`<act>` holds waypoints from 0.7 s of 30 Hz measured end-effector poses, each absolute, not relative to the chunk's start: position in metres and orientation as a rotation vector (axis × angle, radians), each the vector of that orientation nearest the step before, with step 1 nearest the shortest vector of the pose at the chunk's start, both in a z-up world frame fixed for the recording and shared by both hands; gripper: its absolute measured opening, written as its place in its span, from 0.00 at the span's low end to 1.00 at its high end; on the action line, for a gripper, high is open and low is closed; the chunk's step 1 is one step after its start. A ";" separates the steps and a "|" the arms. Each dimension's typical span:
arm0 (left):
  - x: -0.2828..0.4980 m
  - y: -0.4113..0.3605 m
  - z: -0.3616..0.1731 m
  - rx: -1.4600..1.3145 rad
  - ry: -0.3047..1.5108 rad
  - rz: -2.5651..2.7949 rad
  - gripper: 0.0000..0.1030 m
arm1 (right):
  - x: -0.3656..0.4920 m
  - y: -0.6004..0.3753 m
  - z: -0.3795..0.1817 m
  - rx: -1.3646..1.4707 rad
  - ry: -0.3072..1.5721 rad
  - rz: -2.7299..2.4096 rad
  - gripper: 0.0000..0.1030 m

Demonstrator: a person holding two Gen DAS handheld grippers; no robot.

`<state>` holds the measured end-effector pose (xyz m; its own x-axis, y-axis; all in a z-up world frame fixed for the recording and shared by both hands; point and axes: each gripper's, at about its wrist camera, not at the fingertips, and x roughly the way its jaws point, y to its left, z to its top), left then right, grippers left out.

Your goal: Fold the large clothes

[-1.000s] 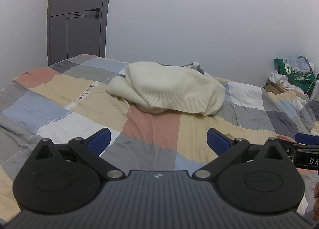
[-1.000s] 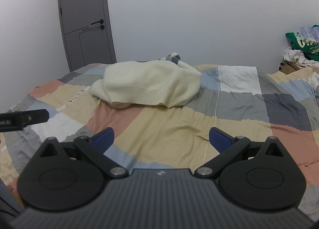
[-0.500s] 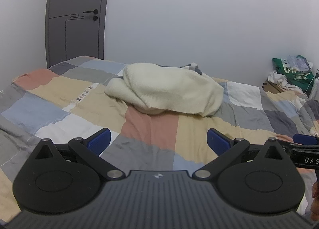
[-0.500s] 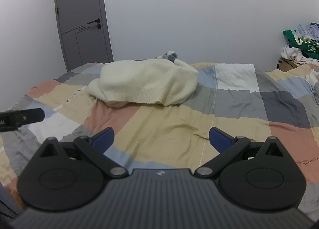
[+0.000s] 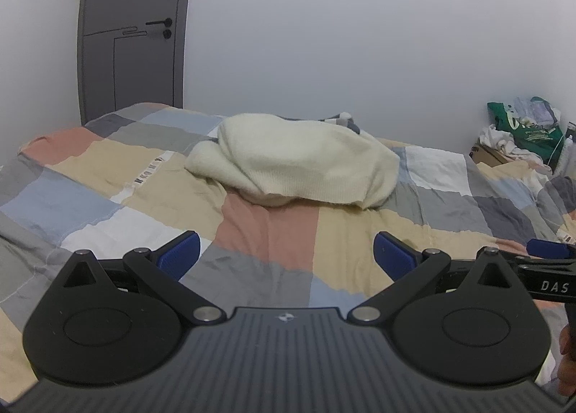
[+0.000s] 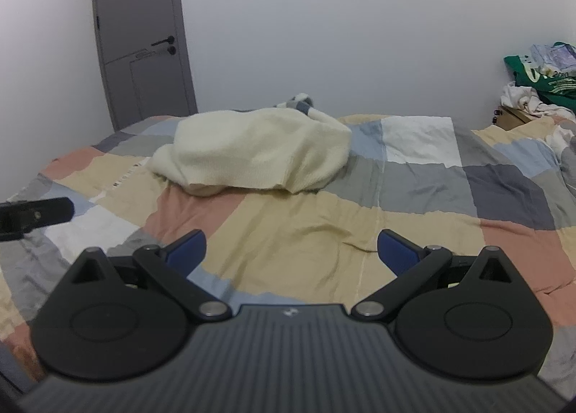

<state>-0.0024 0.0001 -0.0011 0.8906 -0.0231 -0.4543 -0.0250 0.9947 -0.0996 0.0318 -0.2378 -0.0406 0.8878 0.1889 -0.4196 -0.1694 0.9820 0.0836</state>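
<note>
Bedroom, white walls, grey door [image 5: 131,35] far left; patchwork bed [image 5: 280,229] fills both views

Sweater [image 5: 298,164], cream knit, lies bunched in a heap mid-bed toward the far wall, with a grey-and-white bit of cloth poking out behind it. Can't tell whether that bit belongs to it

Left gripper [image 5: 284,256]: blue pads spread wide, nothing between them, hovering over the near part of the bed, well short of the sweater. Right gripper [image 6: 289,251]: same, released and empty, also well apart from the sweater; its tip shows at the right edge of the left view

Step, as I read it: approach only, no fold begun. Next move calls for reaching forward to the heap, finding two edges or corners (hem or shoulders, neither visible now), pinching one each and pulling it out flat before any fold. Knit looks thick and floppy, so expect layers to bunch

Writing: "DAS" in white on the right gripper body in the left view, rest cut off. Bed has a strip of dark marks [image 5: 145,175], unreadable. Green bag [image 6: 540,78] in the far right corner has pale print, unreadable
</note>
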 end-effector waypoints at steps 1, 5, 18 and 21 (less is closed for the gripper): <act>-0.004 0.001 0.000 -0.108 0.468 -0.003 1.00 | 0.032 -0.238 -0.041 0.045 0.443 0.185 1.00; -0.010 0.000 0.004 -0.087 0.432 -0.002 1.00 | 0.031 -0.236 -0.040 0.048 0.441 0.192 1.00; -0.007 0.010 0.028 -0.056 0.355 -0.024 1.00 | 0.026 -0.224 -0.001 0.070 0.408 0.196 1.00; 0.004 0.009 0.035 -0.038 0.352 -0.021 1.00 | 0.035 -0.224 0.008 0.083 0.408 0.193 1.00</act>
